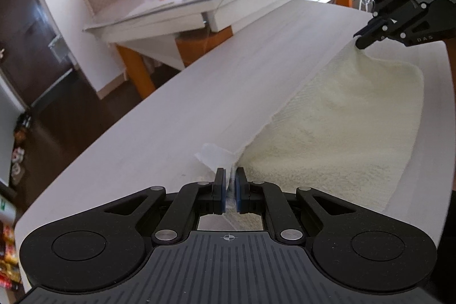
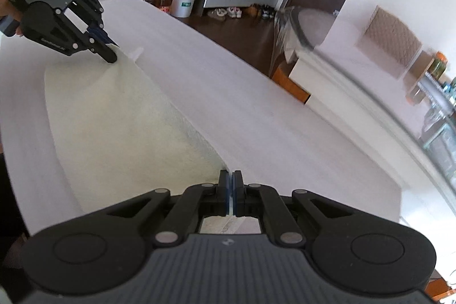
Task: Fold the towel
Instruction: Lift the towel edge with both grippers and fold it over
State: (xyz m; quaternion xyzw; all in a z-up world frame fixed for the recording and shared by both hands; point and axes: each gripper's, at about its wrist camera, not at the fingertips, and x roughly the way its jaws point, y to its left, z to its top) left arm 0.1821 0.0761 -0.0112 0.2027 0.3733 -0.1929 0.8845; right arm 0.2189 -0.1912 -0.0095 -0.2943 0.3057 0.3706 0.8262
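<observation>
Cream towel (image 1: 336, 116) lay on the white table (image 1: 148, 138), far edge lifted. Left gripper (image 1: 230, 184) was clamped on one corner, beside the label tag (image 1: 215, 154); right gripper (image 2: 230, 190) pinched the other corner.

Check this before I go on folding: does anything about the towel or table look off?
Nothing stands out. The left tongs and right tongs each pinch a corner of the cream towel, whose edge runs straight between them on the white table. No tears or spills show.
</observation>
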